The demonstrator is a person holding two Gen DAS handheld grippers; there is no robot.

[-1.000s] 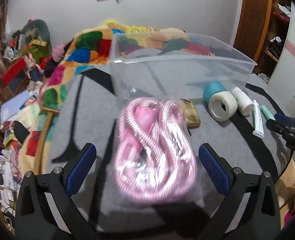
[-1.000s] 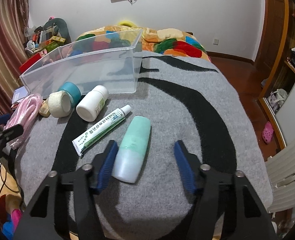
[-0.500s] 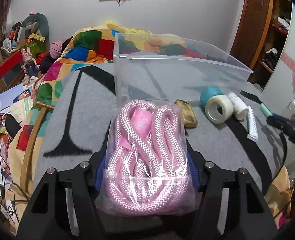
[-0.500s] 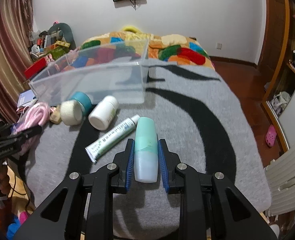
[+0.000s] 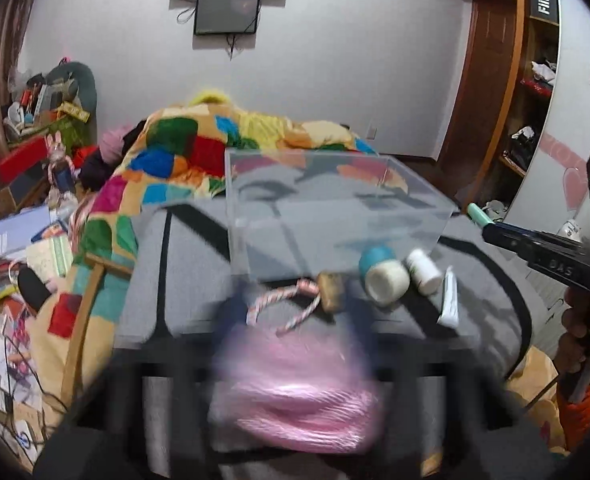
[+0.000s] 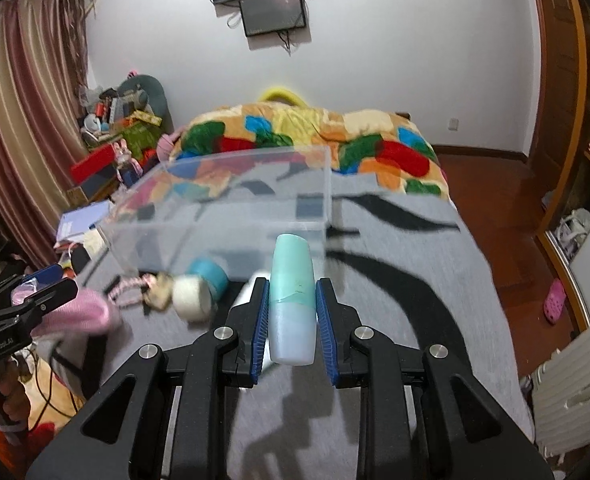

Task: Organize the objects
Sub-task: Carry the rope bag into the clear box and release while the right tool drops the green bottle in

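My left gripper (image 5: 295,360) is shut on the bagged pink rope (image 5: 299,396), lifted and blurred close to the camera; it also shows in the right wrist view (image 6: 75,312). My right gripper (image 6: 291,320) is shut on a green-and-white bottle (image 6: 291,300) held above the grey blanket. The clear plastic bin (image 5: 335,216) stands ahead on the bed, also in the right wrist view (image 6: 231,216). A second pink cord (image 5: 283,304), a tan pouch (image 5: 331,290), a tape roll (image 5: 385,280), a white pill bottle (image 5: 425,270) and a tube (image 5: 449,298) lie before it.
The grey blanket (image 6: 395,280) covers the bed, with a colourful quilt (image 6: 315,140) behind the bin. Clutter (image 5: 27,240) fills the floor to the left. A wooden wardrobe (image 6: 575,120) stands to the right.
Both grippers have risen with their loads: the left lifted the bagged rope off the blanket, uncovering a second cord, and the right lifted the bottle toward the bin.
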